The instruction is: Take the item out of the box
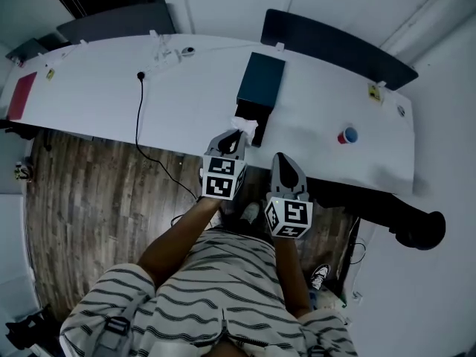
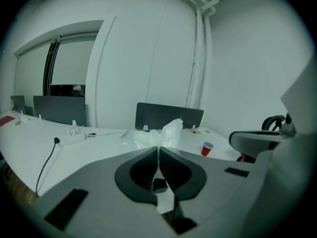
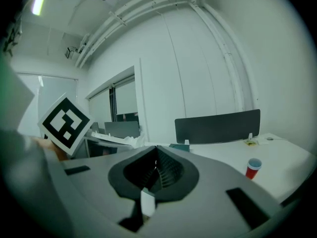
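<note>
The left gripper (image 1: 236,134) sits just below the middle of the head view, at the near edge of the white table (image 1: 186,103). In its own view the left gripper (image 2: 158,150) has its jaws pressed together on a white item (image 2: 171,133), which rises crumpled above the tips at the centre of the frame. It looks like thin plastic or tissue, though the picture is too soft to say which.

In the head view the white item (image 1: 245,124) lies at the near open end of a dark teal box (image 1: 262,84), touching the box and the gripper tips. The box lies long-ways on the table, just above the middle of the frame.

The right gripper (image 1: 281,158) hangs lower right of the left one, off the table edge and apart from the box. In its own view the right gripper (image 3: 155,157) has its jaws closed together with nothing held between them. The left gripper's marker cube (image 3: 64,122) shows at the left of that frame.

A red cup (image 1: 347,135) stands on the table to the right, well apart from the box. It shows again at the right in the left gripper view (image 2: 207,148) and lower right in the right gripper view (image 3: 253,167). A black cable (image 1: 139,110) runs down the table at the left and drops over the edge to the wooden floor (image 1: 89,192).
</note>
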